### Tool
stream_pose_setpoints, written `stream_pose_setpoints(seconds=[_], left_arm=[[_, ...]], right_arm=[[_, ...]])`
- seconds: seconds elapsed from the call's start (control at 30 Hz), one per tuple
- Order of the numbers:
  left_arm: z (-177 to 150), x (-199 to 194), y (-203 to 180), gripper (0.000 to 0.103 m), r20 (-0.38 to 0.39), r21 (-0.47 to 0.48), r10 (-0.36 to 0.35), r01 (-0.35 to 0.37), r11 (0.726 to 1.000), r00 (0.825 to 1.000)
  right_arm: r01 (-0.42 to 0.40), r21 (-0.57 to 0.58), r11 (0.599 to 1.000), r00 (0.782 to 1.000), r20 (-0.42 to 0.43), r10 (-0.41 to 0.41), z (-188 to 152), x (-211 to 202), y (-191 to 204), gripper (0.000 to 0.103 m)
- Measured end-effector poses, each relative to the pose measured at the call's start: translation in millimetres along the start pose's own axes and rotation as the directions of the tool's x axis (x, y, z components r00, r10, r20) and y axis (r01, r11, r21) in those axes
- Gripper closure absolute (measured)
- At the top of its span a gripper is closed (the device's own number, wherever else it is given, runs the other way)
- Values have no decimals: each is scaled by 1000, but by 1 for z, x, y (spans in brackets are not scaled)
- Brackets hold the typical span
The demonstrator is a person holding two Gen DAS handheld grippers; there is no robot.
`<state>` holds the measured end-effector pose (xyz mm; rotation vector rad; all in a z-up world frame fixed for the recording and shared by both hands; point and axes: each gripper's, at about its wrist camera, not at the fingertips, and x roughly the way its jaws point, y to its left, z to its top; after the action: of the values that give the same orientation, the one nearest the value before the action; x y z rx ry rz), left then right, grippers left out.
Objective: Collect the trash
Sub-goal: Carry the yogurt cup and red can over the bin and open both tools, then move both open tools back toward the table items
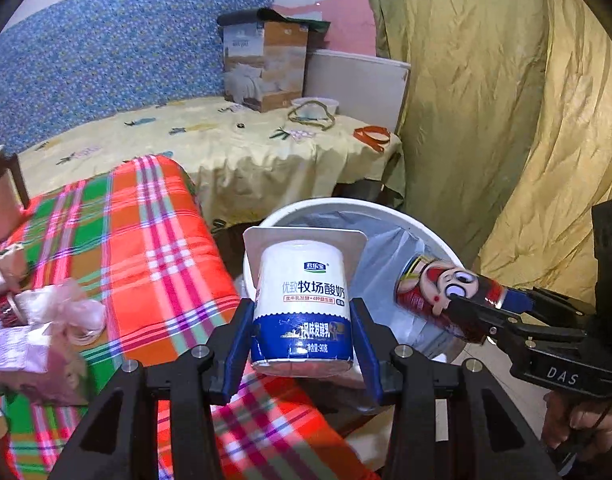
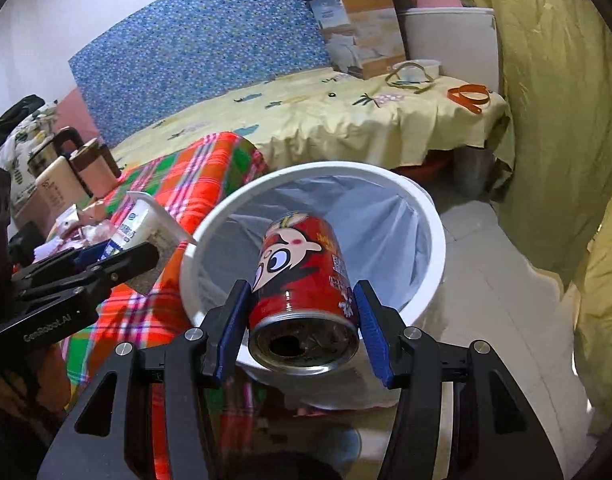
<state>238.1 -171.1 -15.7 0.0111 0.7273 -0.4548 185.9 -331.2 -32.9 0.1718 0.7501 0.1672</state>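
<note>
left jaws (image 1: pixel 301 336) clamped on yogurt cup (image 1: pixel 301 304), right jaws (image 2: pixel 303 322) clamped on red can (image 2: pixel 306 280), both held at white lined bin (image 2: pixel 434 216) just ahead. nothing dropped yet; bin looks empty. more wrappers (image 1: pixel 45 320) left behind on plaid-covered worktop (image 1: pixel 153 240), beside left jaws.

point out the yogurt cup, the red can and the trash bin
yogurt cup (image 1: pixel 301 304): left wrist view, on its printed side label
red can (image 2: pixel 301 276): right wrist view, on its cartoon-printed side
trash bin (image 2: pixel 436 224): right wrist view, on its white rim
</note>
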Motion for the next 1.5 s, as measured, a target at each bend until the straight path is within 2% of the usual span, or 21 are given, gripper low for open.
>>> stream_pose_setpoints(seconds=[0.37, 0.43, 0.73, 0.93, 1.17, 1.33, 1.5], left_arm=[[6, 22, -1, 54, -43, -11, -65, 65, 998, 997], [7, 21, 0, 47, -36, -18, -70, 69, 997, 997], [3, -1, 5, 47, 2, -48, -74, 74, 996, 997], [-9, -29, 12, 47, 33, -84, -40, 42, 996, 999], [-32, -71, 23, 47, 66, -111, 29, -21, 994, 997], [-50, -96, 34, 47, 79, -136, 81, -69, 988, 994], [-66, -122, 46, 47, 91, -163, 132, -116, 980, 987]], right_arm=[[-9, -6, 1000, 1000, -20, 9, 4, 4, -6, 49], [2, -7, 1000, 1000, -20, -2, 5, 4, -6, 48], [-4, 12, 1000, 999, 47, 3, 7, -15, -7, 44], [-28, 13, 1000, 997, 68, 27, 3, -27, 3, 44], [-114, -23, 993, 989, 92, 116, -9, -41, 26, 44], [-170, -50, 984, 983, 65, 173, -15, -38, 43, 44], [-245, -94, 965, 966, 59, 251, -20, -38, 62, 44]])
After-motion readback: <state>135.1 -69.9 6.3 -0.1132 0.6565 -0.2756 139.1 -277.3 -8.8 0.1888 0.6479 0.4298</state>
